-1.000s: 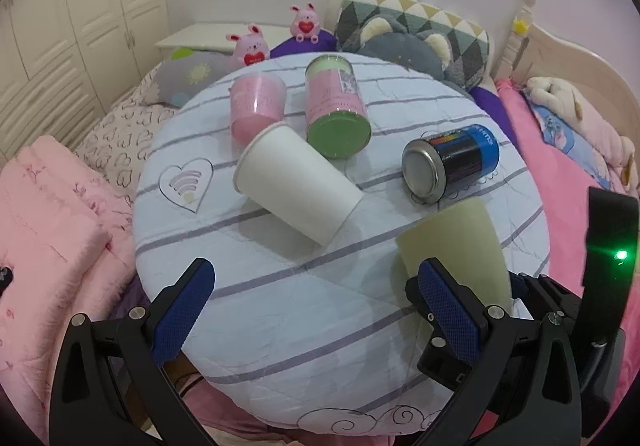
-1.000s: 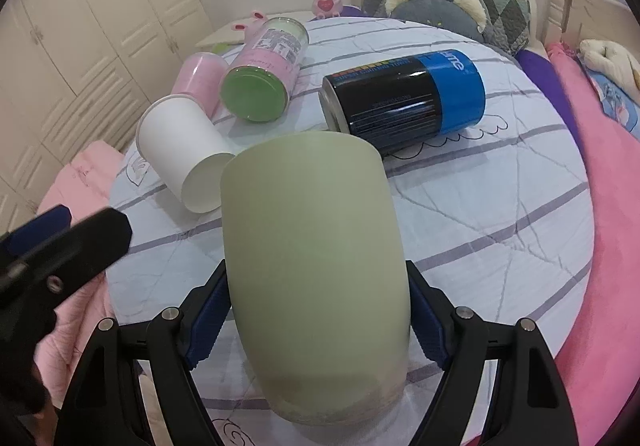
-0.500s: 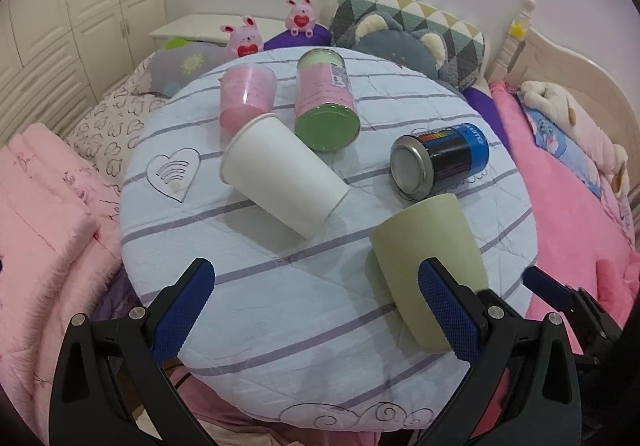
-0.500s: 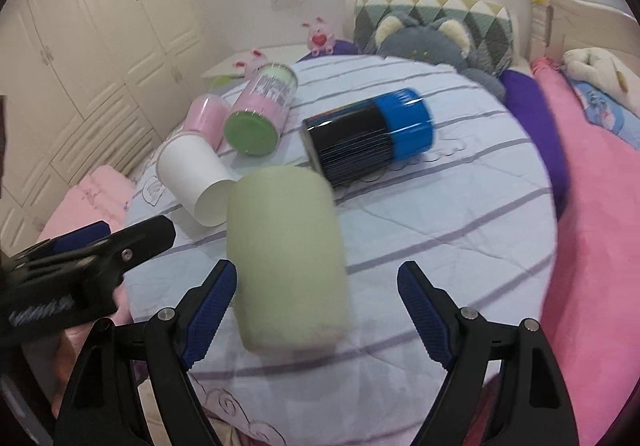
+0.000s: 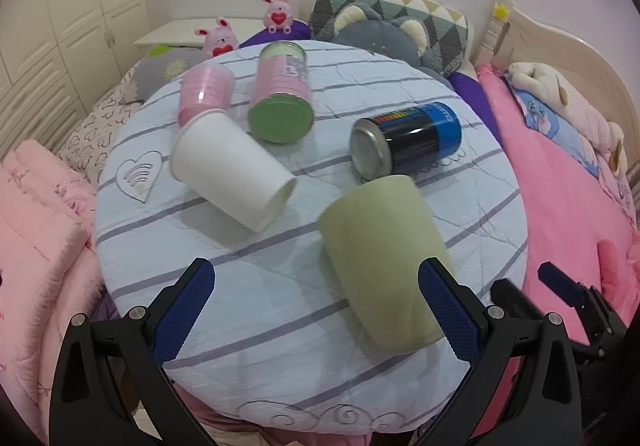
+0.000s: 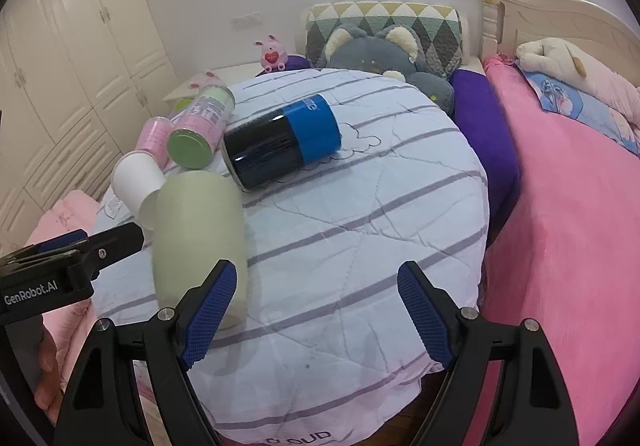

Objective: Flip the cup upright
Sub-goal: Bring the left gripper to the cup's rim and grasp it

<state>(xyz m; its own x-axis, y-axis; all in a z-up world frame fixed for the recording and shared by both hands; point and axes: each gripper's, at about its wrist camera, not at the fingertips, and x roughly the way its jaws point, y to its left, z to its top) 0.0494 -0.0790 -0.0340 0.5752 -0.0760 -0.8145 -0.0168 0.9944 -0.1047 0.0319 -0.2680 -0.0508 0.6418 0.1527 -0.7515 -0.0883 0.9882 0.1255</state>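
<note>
A pale green cup (image 5: 380, 254) stands on the round table (image 5: 256, 310) near its front right edge; its rim faces away, so I cannot tell which end is up. It also shows in the right wrist view (image 6: 198, 234). My left gripper (image 5: 320, 318) is open, its right finger beside the cup. My right gripper (image 6: 316, 314) is open and empty, to the right of the cup and apart from it. A white paper cup (image 5: 230, 169) lies on its side in the middle.
A pink cup (image 5: 204, 93), a pink can with a green end (image 5: 282, 101) and a black and blue can (image 5: 408, 137) lie on the table (image 6: 360, 205). A pink bed (image 6: 568, 230) is on the right, cushions and plush toys behind.
My right gripper opened, let go of the green cup and drew back to the right. The cup now rests on the table. My left gripper shifted a little toward it.
</note>
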